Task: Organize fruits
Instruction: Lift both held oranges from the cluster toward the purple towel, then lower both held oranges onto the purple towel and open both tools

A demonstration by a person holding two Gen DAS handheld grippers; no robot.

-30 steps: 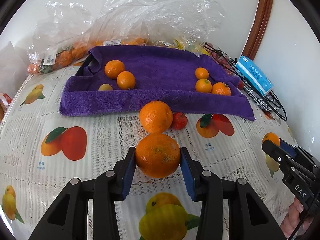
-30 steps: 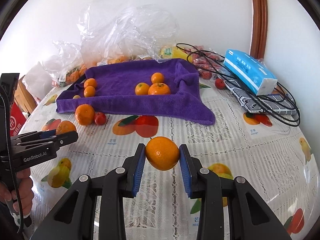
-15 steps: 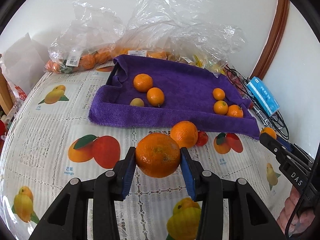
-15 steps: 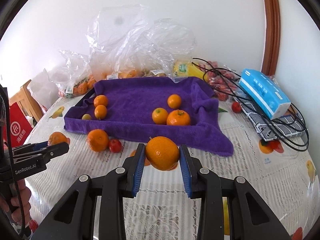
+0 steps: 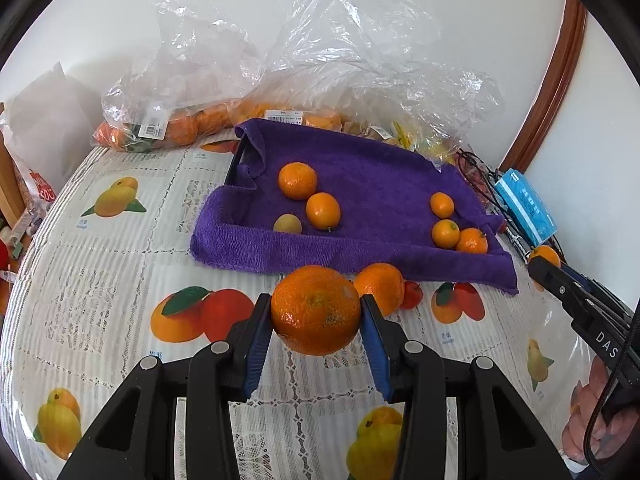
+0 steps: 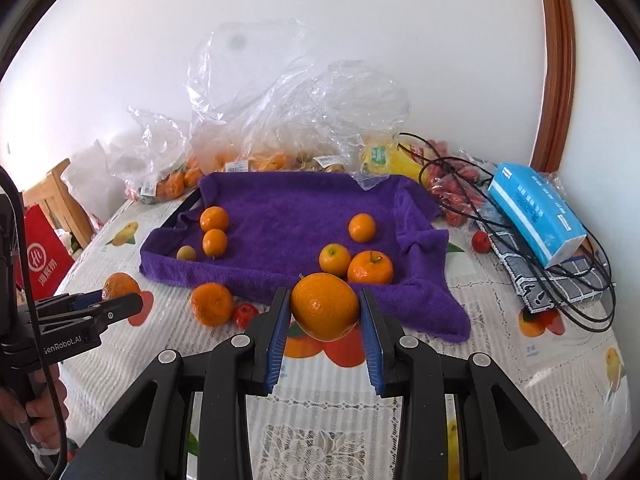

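My left gripper (image 5: 316, 320) is shut on a large dark orange tangerine (image 5: 316, 310), held above the tablecloth in front of the purple towel (image 5: 360, 184). My right gripper (image 6: 324, 316) is shut on a lighter orange (image 6: 325, 306), just before the towel's (image 6: 288, 208) near edge. The towel covers a tray and carries two oranges and a small yellowish fruit on its left side, three oranges on its right. A loose tangerine (image 5: 380, 286) and a small red fruit (image 5: 412, 294) lie on the table at the towel's front edge.
Clear plastic bags of oranges (image 5: 180, 128) and other fruit line the wall behind the towel. A blue tissue pack (image 6: 536, 212), black cables (image 6: 568, 280) and red fruits (image 6: 456, 196) crowd the right side. A wooden chair (image 6: 56, 200) stands at the left.
Both grippers have risen and drawn back with their fruit still held. The towel and the loose tangerine now sit farther off in both views.
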